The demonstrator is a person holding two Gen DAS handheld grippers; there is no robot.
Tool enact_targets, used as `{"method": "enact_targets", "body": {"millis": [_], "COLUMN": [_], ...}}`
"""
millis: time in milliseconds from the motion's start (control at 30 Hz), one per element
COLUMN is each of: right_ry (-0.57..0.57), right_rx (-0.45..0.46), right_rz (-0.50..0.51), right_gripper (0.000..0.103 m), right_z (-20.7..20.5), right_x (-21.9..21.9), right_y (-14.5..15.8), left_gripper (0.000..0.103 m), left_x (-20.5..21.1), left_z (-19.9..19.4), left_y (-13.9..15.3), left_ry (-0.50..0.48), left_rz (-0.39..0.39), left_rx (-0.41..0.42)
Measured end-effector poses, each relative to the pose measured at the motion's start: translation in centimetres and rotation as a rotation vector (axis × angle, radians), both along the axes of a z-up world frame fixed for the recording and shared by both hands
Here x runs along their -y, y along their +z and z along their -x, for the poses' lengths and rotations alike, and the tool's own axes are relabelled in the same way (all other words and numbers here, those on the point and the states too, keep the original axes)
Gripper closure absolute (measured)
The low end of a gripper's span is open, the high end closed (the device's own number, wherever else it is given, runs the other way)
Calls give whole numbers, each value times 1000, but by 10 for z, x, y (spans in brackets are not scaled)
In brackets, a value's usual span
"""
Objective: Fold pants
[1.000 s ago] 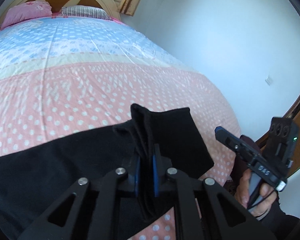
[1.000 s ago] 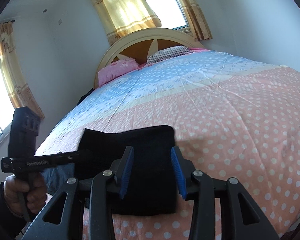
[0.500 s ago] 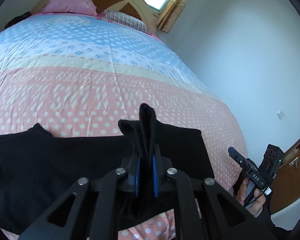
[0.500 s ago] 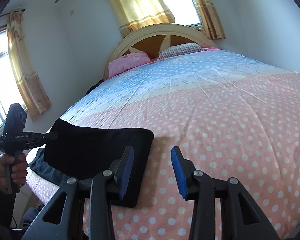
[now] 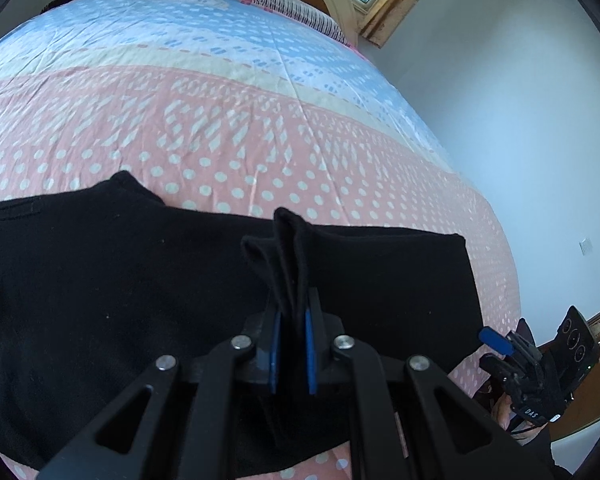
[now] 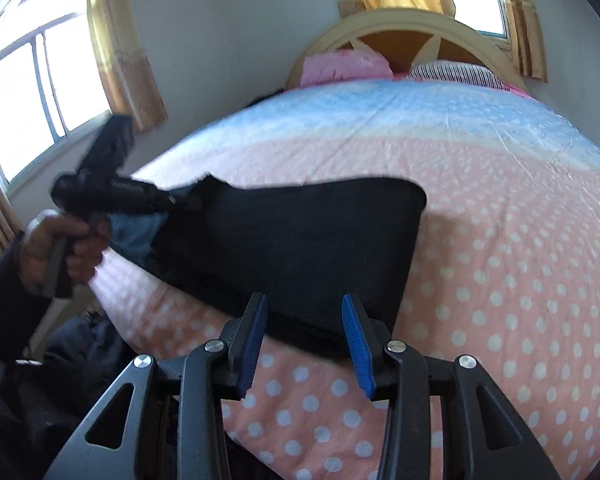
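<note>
The soft black knit pants [image 5: 140, 280] lie flat across the near edge of the bed, straight ahead of both tools. The left gripper [image 5: 291, 344] is clamped tight on a bunched fold of that cloth. The right gripper [image 6: 304, 344] stands part open with nothing between its blue pads [image 6: 356, 340], the folded end just beyond them. The fabric looks light, limp and grippy, so it should drape and sag; best pinched at a corner or hem. Beneath is a pink and blue dotted quilt [image 6: 500, 240], with a cream arched wooden headboard [image 6: 400, 28], curtained windows and white walls beyond.
</note>
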State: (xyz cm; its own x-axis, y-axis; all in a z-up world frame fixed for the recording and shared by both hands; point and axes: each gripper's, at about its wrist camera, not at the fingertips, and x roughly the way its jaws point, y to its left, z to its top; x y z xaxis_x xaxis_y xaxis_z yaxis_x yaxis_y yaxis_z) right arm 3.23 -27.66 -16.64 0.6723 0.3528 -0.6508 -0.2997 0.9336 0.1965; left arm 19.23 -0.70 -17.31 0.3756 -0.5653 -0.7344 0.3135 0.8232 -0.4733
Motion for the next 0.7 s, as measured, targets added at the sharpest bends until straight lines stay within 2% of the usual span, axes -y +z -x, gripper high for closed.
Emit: {"method": "enact_targets", "body": {"millis": [133,233,300,367,433,533,633,700], "right_ry": [-10,-10,-1,18,19,-24,-93,-85], "right_rx": [-44,-50,-28,10,32,26,-109,-98], "right_rz": [-27,-40,-40,-52,-33,-6,8,-20], "right_gripper": [62,62,62,62,58,55,54,54], "right_z": [-5,-5,-3,-6,-18,-48,-88,-89], "right_x": [8,10,7,4,-2,-3,9,10], "right_y": [-9,-5,5,19,30,30,2,0], "left_gripper": [91,85,83,71,54,48,40,39], "left_x": [1,6,10,14,15,10,9,8], "left_z": [1,3,7,10,12,12,15,15], "left_y": [-3,-8,-5,-2,-1,-3,-5,-5], "left_ry": [-5,-6,-15,-12,-2,2,-7,-9], "left_rz": [-14,-75,-128,-191,-235,-262,-295,-301], "left_rx": [5,35,83,124,155,168,188,194]}}
